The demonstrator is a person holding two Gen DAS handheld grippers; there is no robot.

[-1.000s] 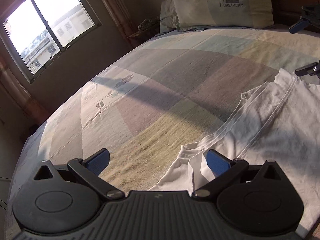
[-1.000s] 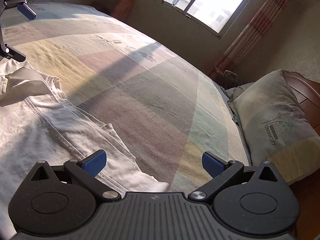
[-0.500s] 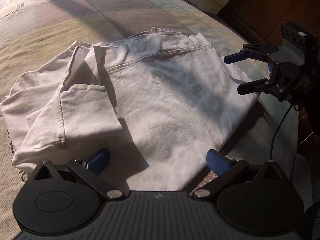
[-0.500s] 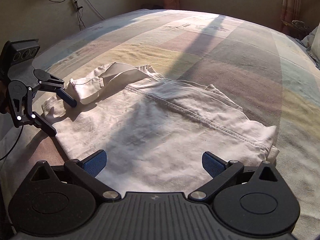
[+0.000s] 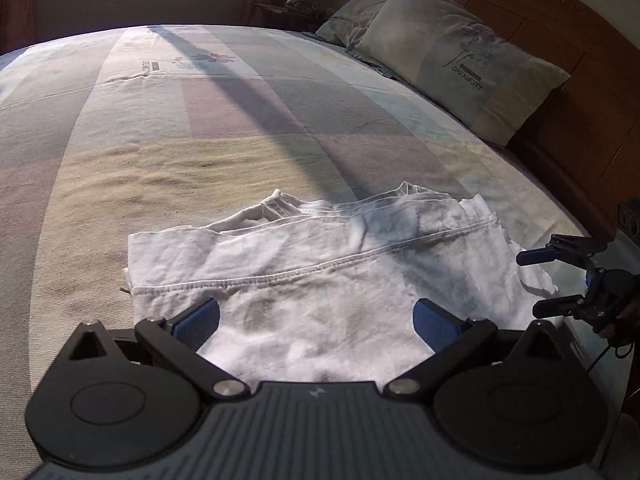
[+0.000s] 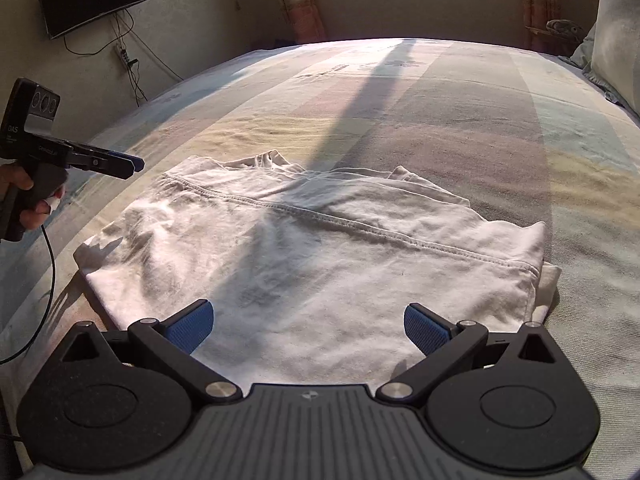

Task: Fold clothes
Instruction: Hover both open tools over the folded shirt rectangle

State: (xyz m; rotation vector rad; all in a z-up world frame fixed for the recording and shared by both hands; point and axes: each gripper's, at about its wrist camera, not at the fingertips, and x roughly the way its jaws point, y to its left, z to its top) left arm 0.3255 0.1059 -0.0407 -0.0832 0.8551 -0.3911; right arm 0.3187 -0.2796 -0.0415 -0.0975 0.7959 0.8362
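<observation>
The big bed [image 5: 200, 128] fills most of both views, with a striped cover in soft colours and a pillow [image 5: 452, 60] by the wooden headboard [image 5: 568, 92]. A long dark shadow runs across the cover. On the near side of the bed lies the white shirt [image 5: 320, 280], already folded over into a wide, flat shape with a stitched hem running across it and the neck part at the far edge. The person holds 2 claws just over the near edge of the shirt, 1 at each side. The left gripper [image 5: 316, 322] has its fingers spread wide and holds nothing. The right gripper [image 6: 308, 326] is spread wide too, also with nothing in it; the left view shows it at the shirt's right side with its blue tips apart. A hand [image 6: 24, 200] holding the left tool shows at the edge of the right view. It looks like 1 fold is done and the next fold has not begun. The next move likely needs each claw to go down, pinch a near corner of the shirt, and lift both together so the cloth stays even.
</observation>
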